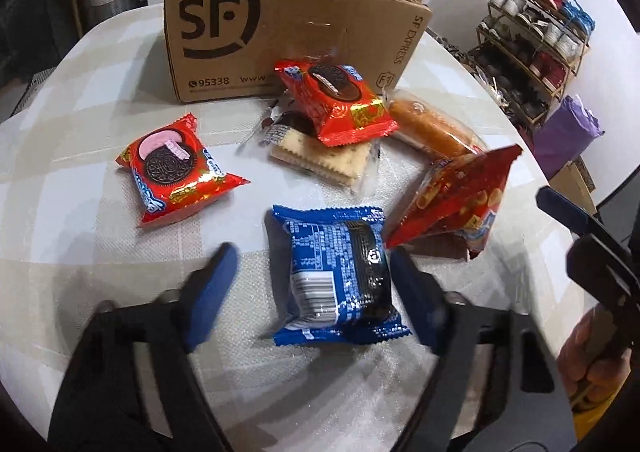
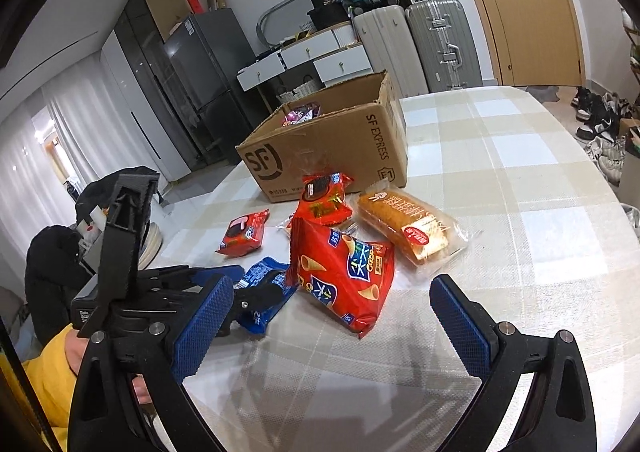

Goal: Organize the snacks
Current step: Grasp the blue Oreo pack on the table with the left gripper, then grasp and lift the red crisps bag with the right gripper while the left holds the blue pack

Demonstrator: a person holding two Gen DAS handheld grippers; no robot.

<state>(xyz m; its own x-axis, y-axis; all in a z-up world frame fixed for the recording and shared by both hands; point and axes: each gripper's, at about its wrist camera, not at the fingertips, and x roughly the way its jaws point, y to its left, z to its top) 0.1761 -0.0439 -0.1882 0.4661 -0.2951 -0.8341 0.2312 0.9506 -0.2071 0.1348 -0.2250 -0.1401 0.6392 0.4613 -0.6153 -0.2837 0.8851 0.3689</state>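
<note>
A blue cookie packet [image 1: 338,272] lies on the table between the fingers of my open left gripper [image 1: 316,284]; the fingers stand apart on either side of it. It also shows in the right wrist view [image 2: 260,284]. My right gripper [image 2: 332,316] is open and empty, just short of a red chip bag [image 2: 340,272], also in the left wrist view [image 1: 456,199]. Two red cookie packets [image 1: 176,171] [image 1: 340,99], a cracker pack [image 1: 320,159] and a wrapped bread [image 2: 408,228] lie before the open SF cardboard box [image 1: 280,35].
The box [image 2: 324,143] holds a few wrapped snacks. The table [image 2: 520,211] has a checked cloth and a rounded edge. A shoe rack [image 1: 532,51] stands right of it. Suitcases [image 2: 420,39], a fridge and drawers stand behind.
</note>
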